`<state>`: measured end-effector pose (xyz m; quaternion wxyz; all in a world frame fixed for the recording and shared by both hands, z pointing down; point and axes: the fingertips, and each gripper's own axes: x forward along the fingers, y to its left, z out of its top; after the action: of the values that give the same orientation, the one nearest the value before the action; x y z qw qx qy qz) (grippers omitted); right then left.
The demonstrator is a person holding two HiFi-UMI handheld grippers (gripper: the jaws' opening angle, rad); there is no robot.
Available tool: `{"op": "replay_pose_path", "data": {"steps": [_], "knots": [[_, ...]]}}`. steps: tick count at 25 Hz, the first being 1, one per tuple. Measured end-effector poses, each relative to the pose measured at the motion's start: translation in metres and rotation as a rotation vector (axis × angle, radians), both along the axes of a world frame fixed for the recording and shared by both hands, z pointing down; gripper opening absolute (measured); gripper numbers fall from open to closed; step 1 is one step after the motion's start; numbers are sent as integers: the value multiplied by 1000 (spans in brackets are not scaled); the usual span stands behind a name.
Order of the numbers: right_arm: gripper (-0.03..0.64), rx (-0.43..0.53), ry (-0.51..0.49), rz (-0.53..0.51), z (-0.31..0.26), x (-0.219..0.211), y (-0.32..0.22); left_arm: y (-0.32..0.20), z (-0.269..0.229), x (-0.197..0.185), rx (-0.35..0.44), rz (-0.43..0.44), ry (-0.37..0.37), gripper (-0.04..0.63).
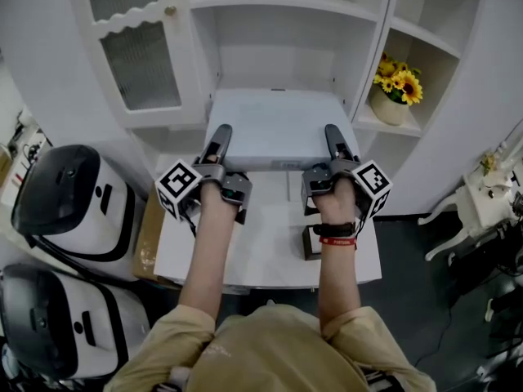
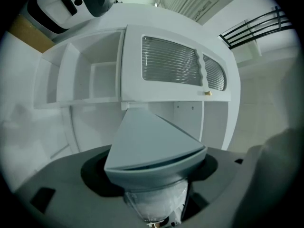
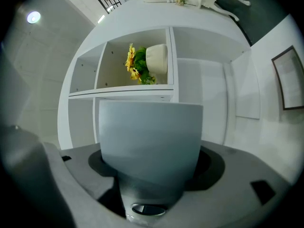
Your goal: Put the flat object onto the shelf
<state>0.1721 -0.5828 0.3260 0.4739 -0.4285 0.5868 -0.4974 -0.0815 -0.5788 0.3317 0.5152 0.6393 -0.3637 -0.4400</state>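
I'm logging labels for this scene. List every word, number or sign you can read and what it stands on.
Nothing here reads as text.
Red wristband: print too small to read.
Black-and-white square markers on both cubes: patterns, no letters.
White flat board: no print legible.

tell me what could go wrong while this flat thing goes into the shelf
1. The flat object looks nearly as wide as the middle bay, so a corner could catch on the upright.
2. The left hand-held gripper and the right hand-held gripper clamp only its near end, so the far end may dip or the object may slip.
3. A swing to the right could knock the sunflower pot.
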Motion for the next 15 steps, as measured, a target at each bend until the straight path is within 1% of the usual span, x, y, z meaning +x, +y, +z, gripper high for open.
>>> {"op": "replay_pose_path", "data": {"steps": [15], "knots": [[353, -3, 2, 0, 4, 0, -50, -54, 5, 1, -7, 4, -1, 360]]}}
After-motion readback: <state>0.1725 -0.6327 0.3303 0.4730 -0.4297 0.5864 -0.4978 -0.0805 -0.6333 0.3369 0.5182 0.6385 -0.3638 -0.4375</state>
